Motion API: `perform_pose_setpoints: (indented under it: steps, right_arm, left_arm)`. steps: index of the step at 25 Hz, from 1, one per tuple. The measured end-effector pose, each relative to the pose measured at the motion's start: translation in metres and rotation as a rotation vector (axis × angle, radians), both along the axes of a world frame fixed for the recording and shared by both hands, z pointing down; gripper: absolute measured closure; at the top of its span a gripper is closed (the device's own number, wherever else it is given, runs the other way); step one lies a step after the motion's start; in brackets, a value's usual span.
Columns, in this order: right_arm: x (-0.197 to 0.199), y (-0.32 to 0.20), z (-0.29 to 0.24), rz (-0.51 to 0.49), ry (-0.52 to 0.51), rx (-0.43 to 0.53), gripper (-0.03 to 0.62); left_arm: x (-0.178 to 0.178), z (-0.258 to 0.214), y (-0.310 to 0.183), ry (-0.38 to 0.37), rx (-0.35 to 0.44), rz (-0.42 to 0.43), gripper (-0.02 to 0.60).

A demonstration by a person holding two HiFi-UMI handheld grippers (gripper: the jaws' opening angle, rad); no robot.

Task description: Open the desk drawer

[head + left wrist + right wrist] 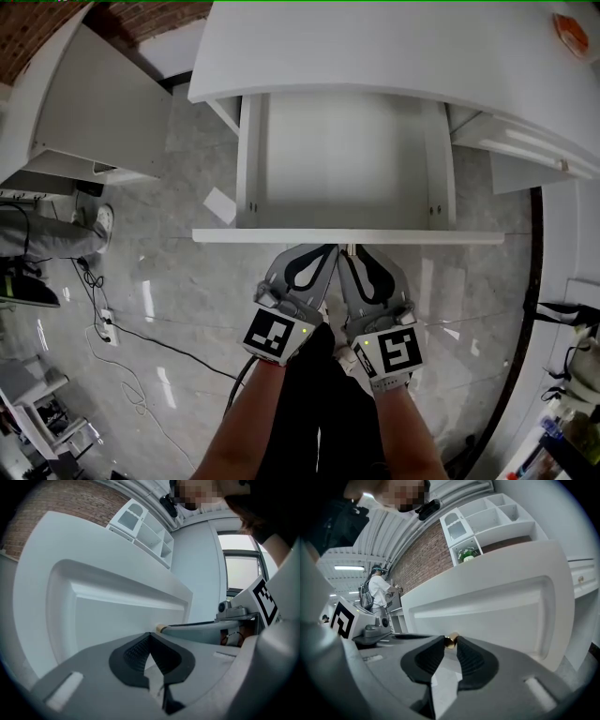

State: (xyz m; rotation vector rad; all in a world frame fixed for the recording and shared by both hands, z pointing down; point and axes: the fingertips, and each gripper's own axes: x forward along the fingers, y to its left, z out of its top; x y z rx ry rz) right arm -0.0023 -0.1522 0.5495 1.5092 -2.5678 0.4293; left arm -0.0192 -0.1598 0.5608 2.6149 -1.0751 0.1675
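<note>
The white desk drawer (342, 159) stands well out from under the tabletop (375, 47) at frame centre, its smooth front panel running left to right just above both grippers. The right gripper (356, 258) clamps its ribbed black pads on the small round brass knob (451, 641) directly ahead. The left gripper (150, 634), just beside it, is closed and empty.

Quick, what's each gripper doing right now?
Left gripper: closed, nothing between its jaws.
Right gripper: closed on the brass knob.
</note>
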Motion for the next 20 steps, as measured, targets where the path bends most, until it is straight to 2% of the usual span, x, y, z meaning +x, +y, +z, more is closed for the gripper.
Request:
perform_pose_setpoints:
  steps: [20]
  right_arm:
    - [0.0, 0.029, -0.001, -0.002, 0.015, -0.012, 0.514]
  left_arm:
    - [-0.001, 0.002, 0.028, 0.015, 0.013, -0.006, 0.581]
